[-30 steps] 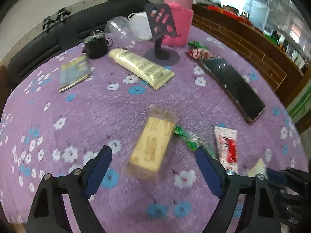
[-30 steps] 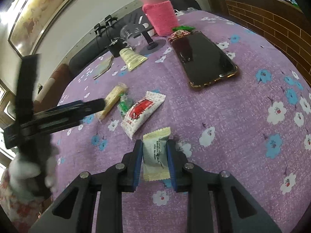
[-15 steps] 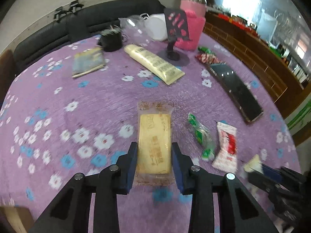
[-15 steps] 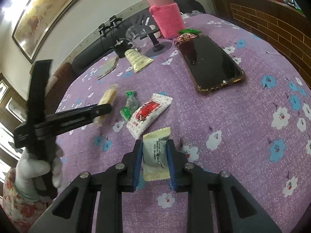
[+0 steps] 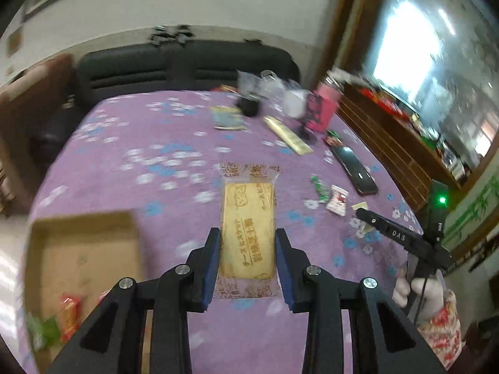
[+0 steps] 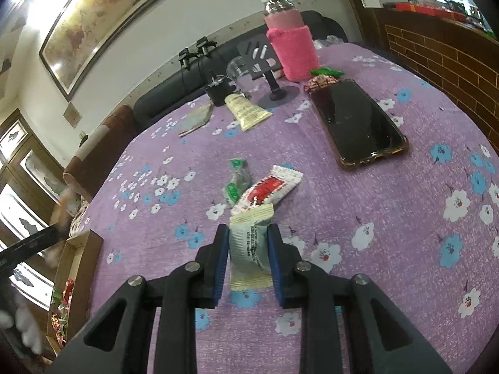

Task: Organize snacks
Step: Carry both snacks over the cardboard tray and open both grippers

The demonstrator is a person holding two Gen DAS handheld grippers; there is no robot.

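The left gripper (image 5: 248, 257), angled downward above the purple cloth (image 5: 156, 168), had just closed and gripped a biscuit pack (image 5: 248, 229) printed with Japanese characters, lifted clear of the table. The right gripper (image 6: 248, 260), marked "DAS" and held by a white-gloved hand (image 5: 419, 293), clamped a pale sachet (image 6: 249, 249) low over the cloth. A cardboard box (image 5: 81, 249) at the table's near left edge held red and green snacks (image 5: 54, 321).

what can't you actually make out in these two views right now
- Left wrist view: contents of the brown cardboard box are motion-blurred and cut off by the left tool.
- Right wrist view: small print on the pale green snack packet is too small to read; blue pads cover its sides.
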